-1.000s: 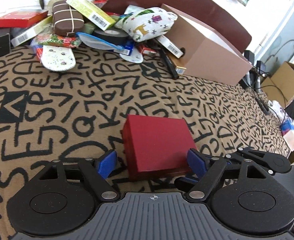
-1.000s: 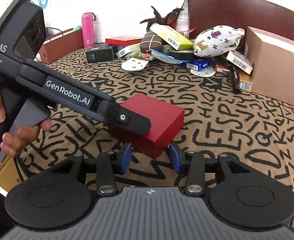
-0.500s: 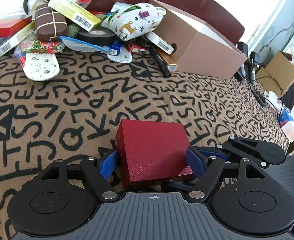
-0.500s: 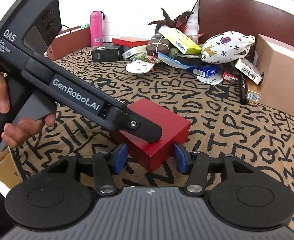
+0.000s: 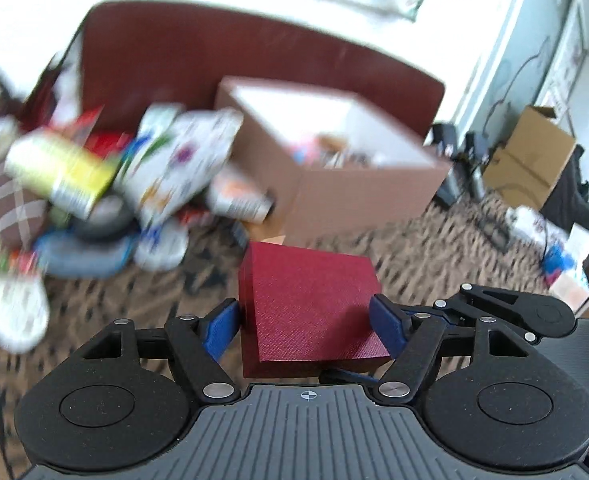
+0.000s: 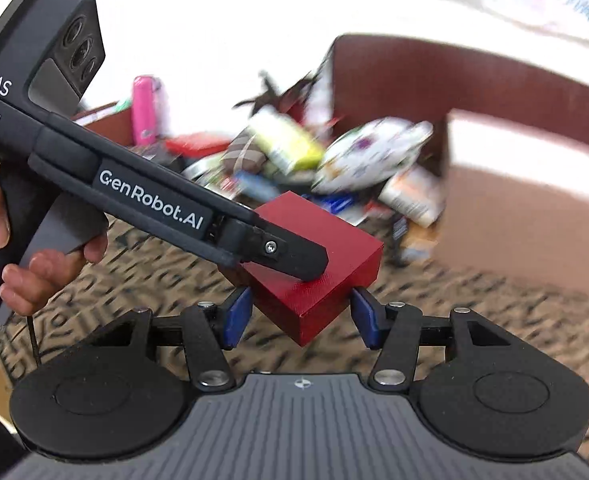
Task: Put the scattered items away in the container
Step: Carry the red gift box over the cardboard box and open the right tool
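Since a second ago the red box (image 5: pixel 310 304) has come up off the letter-patterned cloth (image 5: pixel 94 320) and now hangs in the air, carried toward the brown container (image 5: pixel 358 196); the background is smeared by the motion. The left claw (image 5: pixel 304 324) is clamped on the box, its blue pads (image 5: pixel 219 326) pressed against the box's two sides. In the right wrist view the same box (image 6: pixel 318 264) shows one corner pointing at the camera, with the left claw's black finger lying along its top face. The right claw (image 6: pixel 299 322) is spread wider than that corner, its pads (image 6: pixel 236 316) just beside the box; whether they touch it I cannot tell. The container stands open at the far right of the cloth, with small blurred things inside. Just left of it lies the pile of scattered items (image 5: pixel 106 184), among them a white printed pouch (image 5: pixel 190 160) and a yellow-green carton (image 5: pixel 62 168). A pink bottle (image 6: pixel 144 108) stands at the far left edge.
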Demonstrator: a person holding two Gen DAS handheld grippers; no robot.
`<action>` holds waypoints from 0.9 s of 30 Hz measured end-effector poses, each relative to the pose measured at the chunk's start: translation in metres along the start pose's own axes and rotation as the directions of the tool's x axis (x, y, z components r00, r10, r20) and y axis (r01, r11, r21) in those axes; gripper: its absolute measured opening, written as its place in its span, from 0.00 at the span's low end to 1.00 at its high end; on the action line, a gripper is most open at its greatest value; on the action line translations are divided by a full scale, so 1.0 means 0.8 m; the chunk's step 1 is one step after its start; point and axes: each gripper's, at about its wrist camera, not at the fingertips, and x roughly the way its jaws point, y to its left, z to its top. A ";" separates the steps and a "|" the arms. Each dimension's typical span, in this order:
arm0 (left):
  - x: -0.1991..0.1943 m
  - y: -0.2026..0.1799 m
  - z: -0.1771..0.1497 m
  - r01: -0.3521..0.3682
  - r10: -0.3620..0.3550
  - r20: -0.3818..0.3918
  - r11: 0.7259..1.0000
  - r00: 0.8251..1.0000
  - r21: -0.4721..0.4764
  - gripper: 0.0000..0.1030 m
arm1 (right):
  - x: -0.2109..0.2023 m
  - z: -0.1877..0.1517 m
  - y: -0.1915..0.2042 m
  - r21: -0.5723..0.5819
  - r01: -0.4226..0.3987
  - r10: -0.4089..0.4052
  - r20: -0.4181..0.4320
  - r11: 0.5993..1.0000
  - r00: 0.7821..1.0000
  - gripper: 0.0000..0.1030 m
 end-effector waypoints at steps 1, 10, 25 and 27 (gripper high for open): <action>0.004 -0.007 0.015 0.010 -0.010 0.016 1.000 1.000 0.011 0.77 | -0.004 0.009 -0.011 0.000 0.013 -0.013 0.017 1.000 1.000 0.57; 0.067 -0.042 0.152 0.060 -0.065 0.109 0.997 0.992 0.040 0.78 | -0.022 0.097 -0.111 -0.042 0.143 -0.136 0.137 0.989 0.981 0.56; 0.273 0.020 0.248 0.057 -0.057 0.006 0.986 0.998 -0.156 0.89 | 0.115 0.163 -0.273 -0.024 0.155 -0.156 -0.047 0.988 0.987 0.55; 0.288 0.030 0.254 0.027 -0.031 -0.016 0.980 0.999 -0.197 0.96 | 0.137 0.162 -0.280 -0.049 0.159 -0.162 -0.063 0.986 0.985 0.54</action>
